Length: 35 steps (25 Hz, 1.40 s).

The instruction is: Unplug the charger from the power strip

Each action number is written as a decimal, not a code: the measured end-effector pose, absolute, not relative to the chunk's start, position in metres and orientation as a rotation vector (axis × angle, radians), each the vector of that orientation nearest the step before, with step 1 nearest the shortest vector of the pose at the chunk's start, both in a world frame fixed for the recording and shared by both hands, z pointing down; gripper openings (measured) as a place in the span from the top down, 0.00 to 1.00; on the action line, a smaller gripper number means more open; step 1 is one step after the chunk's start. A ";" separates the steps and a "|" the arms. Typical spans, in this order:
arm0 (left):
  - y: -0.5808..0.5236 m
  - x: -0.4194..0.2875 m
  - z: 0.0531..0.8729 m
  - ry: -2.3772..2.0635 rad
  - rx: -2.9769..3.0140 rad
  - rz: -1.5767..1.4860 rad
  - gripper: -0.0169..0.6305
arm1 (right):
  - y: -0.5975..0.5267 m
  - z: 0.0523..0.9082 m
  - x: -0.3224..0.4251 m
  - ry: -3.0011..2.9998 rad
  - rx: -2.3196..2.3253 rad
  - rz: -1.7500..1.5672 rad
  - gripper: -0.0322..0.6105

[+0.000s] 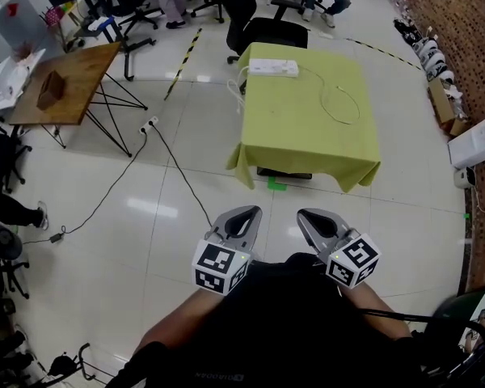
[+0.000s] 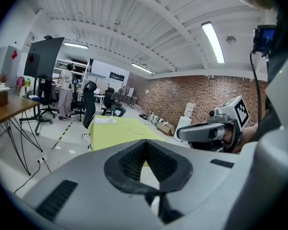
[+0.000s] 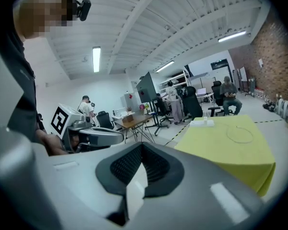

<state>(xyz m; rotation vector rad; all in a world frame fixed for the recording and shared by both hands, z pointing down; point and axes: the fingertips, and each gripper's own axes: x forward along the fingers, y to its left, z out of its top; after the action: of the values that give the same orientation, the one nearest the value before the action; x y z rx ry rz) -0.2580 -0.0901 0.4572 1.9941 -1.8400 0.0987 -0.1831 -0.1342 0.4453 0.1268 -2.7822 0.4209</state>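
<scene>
White-tiled floor (image 1: 186,176) of an open workroom, with a table under a yellow-green cloth (image 1: 307,148) ahead and a wooden table (image 1: 77,79) at left bearing a brown box (image 1: 50,89) whose contents cannot be seen. The white power strip (image 1: 274,68) lies at the cloth's far edge, a thin white cable (image 1: 343,103) looping from it over the cloth; the charger itself is too small to make out. Left gripper (image 1: 244,213) and right gripper (image 1: 309,215) are held side by side, well short of the table, each with jaws closed tip to tip on nothing.
</scene>
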 end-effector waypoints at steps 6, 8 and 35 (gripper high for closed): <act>-0.099 -0.283 0.458 -1.864 1.971 0.079 0.96 | -0.138 0.449 -0.211 -2.772 0.078 0.419 0.95; -0.103 -0.289 0.457 -1.875 1.957 0.077 0.96 | -0.142 0.451 -0.216 -2.766 0.063 0.434 0.95; -0.304 -0.420 0.446 -2.008 1.881 0.224 0.96 | -0.363 0.442 -0.362 -2.887 -0.068 0.496 0.95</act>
<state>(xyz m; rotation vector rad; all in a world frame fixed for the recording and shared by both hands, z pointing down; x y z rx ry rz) -0.4201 -0.3043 0.4464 1.8812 -2.0084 0.2238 -0.3619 -0.3629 0.4418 -0.0681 -2.8871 0.4955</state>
